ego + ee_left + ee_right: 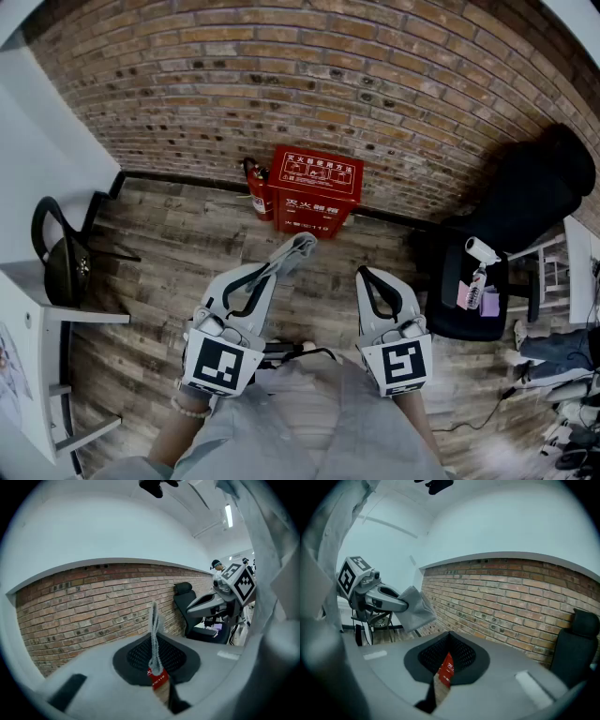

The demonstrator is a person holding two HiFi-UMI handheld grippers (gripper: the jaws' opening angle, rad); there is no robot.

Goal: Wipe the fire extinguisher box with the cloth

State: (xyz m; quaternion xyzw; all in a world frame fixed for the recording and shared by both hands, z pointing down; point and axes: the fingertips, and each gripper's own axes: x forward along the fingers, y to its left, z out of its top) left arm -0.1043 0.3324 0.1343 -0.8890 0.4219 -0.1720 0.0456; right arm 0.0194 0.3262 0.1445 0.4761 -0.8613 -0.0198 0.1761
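Note:
The red fire extinguisher box stands on the wooden floor against the brick wall, a red extinguisher at its left side. My left gripper is shut on a grey cloth, a short way in front of the box. In the left gripper view the cloth stands up pinched between the jaws, with the box seen past it. My right gripper is to the right at about the same distance, shut and holding nothing. A slit between its jaws shows the box.
A black office chair stands at the right against the wall, with a spray bottle and small items on its seat. A white table with a black object is at the left. Cables lie on the floor at the far right.

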